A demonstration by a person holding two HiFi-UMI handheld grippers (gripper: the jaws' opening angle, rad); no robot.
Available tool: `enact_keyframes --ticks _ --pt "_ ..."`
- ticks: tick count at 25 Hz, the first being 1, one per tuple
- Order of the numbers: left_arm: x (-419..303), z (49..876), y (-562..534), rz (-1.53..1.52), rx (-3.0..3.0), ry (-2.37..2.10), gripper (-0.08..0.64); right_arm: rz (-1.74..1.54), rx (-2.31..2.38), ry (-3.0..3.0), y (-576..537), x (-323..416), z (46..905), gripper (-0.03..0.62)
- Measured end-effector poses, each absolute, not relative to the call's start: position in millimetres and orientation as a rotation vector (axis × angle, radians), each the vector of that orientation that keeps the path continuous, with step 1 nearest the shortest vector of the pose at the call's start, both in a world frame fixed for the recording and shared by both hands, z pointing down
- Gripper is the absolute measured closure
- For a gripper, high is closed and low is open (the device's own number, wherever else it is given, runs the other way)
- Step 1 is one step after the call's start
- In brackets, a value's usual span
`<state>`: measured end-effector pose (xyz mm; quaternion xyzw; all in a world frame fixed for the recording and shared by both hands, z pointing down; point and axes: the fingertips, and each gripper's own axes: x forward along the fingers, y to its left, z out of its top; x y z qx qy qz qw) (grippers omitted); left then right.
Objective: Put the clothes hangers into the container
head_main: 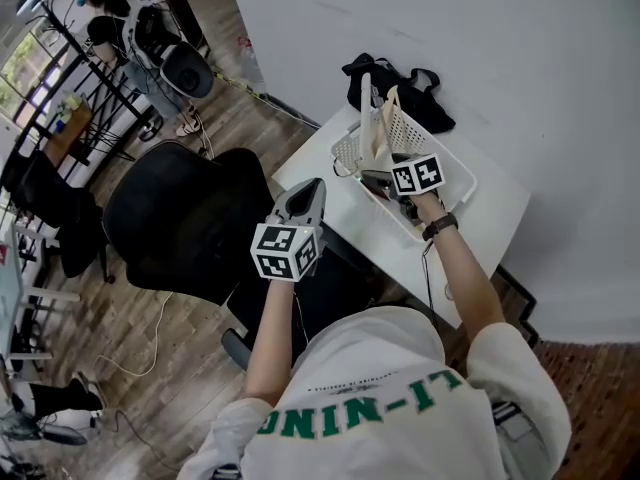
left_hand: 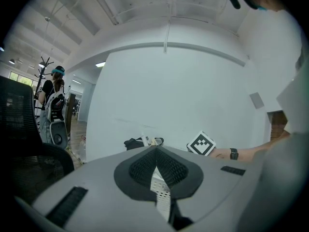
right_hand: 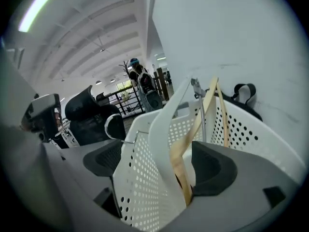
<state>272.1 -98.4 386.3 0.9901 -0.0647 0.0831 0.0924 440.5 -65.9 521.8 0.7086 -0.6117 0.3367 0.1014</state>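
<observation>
Head view first: the white perforated basket point(head_main: 455, 183) sits on the white counter point(head_main: 490, 218), with a white hanger point(head_main: 366, 108) and a wooden hanger point(head_main: 385, 128) sticking up out of it. Their lower ends are buried inside, so I can't count how many are in there. The right hand-held gripper point(head_main: 378, 180) is dipped into the basket and its marker cube covers most of the jaws. The left hand-held gripper point(head_main: 312, 184) hangs off the counter's edge above a black office chair point(head_main: 190, 223). A black bundle point(head_main: 400, 88) lies behind the basket, bag or clothing, can't say. In the left gripper view, the left hand-held gripper point(left_hand: 155, 150) has its jaws pressed together with nothing in them, and just a sliver of basket peeks through lower down. In the right gripper view, the right hand-held gripper point(right_hand: 158, 158) is spread wide, with the white hanger point(right_hand: 166, 124) and the wooden hanger point(right_hand: 200, 124) standing loose between the pads. The wooden one runs down right beside the right-side pad; touching or not, hard to tell.
</observation>
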Motion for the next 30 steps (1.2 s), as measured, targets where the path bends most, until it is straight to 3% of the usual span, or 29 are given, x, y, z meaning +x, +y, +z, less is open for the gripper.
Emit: enact_keyframes --ticks 12,21,25,30 --pt "237.7 376.0 -127.0 0.191 2.929 -0.368 0.557 0.478 2.071 -2.041 -94.6 360.2 413.3 0.145" --pt "161.8 359.5 -175.4 0.162 2.89 -0.684 0.557 0.245 2.005 -2.23 -153.1 281.5 360.9 0.332" --pt "114.9 355.4 -192.2 0.139 2.867 -0.856 0.557 0.219 1.94 -2.362 -174.0 235.8 357.9 0.453" --pt "62.9 347.7 -209.5 0.128 2.822 -1.033 0.557 0.2 1.836 -2.488 -199.6 180.5 350.4 0.505"
